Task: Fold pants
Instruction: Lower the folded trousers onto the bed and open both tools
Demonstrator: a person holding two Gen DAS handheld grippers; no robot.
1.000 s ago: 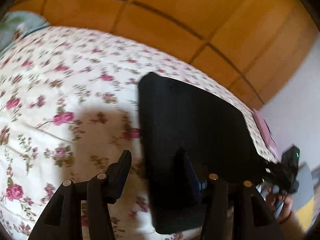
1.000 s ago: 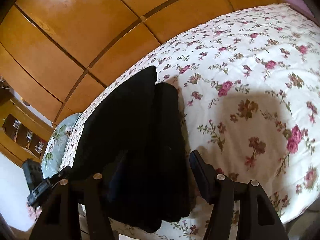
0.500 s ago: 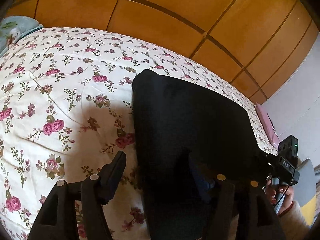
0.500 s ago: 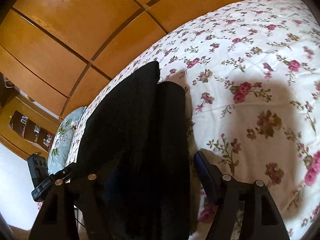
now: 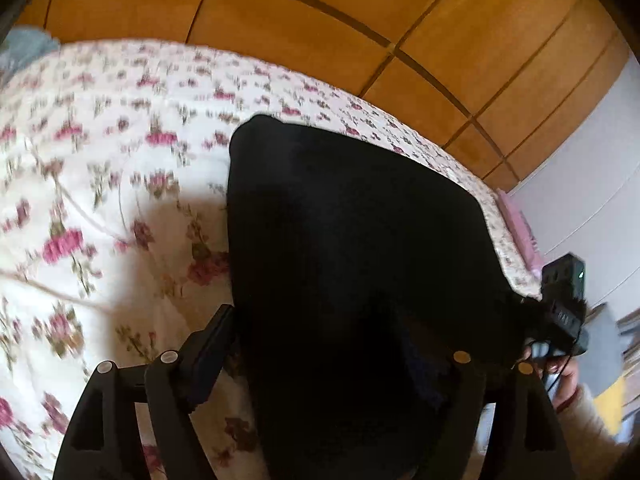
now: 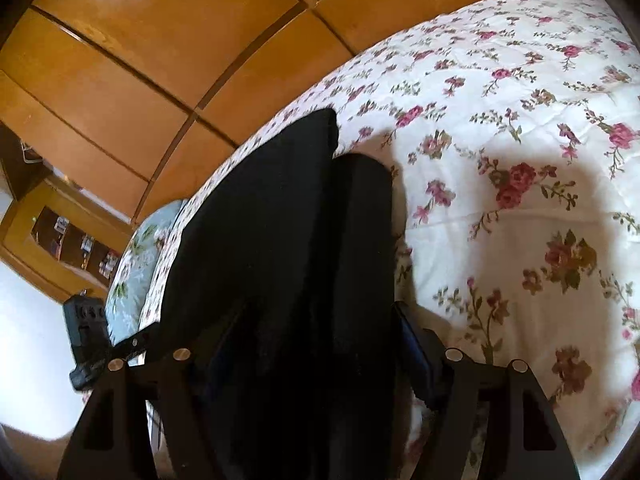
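Left wrist view: the left gripper point(image 5: 320, 344) straddles the near end of the black pants point(image 5: 352, 240) on the floral bedspread point(image 5: 80, 200), jaws opening; withdrawing carelessly could snag the fold. Right wrist view: the right gripper point(image 6: 308, 340) stands apart around the folded stack's edge; a brush could shift the layers.

Floral bedspread and wooden panelling surrounding the work area

A white bedspread point(image 6: 520, 184) printed with pink roses is lying smooth across the bed, with soft shadows falling over its near part. Glossy orange-brown wooden panelling point(image 5: 320, 12), divided by dark grooves, is rising behind the bed, and a bright light is reflecting off it in the right wrist view. A pale blue floral pillow point(image 6: 132, 272) is resting at one end of the bed, a pink pillow point(image 5: 518, 224) at the other. A wooden shelf unit point(image 6: 60, 240) is standing against the white wall point(image 5: 592, 184).
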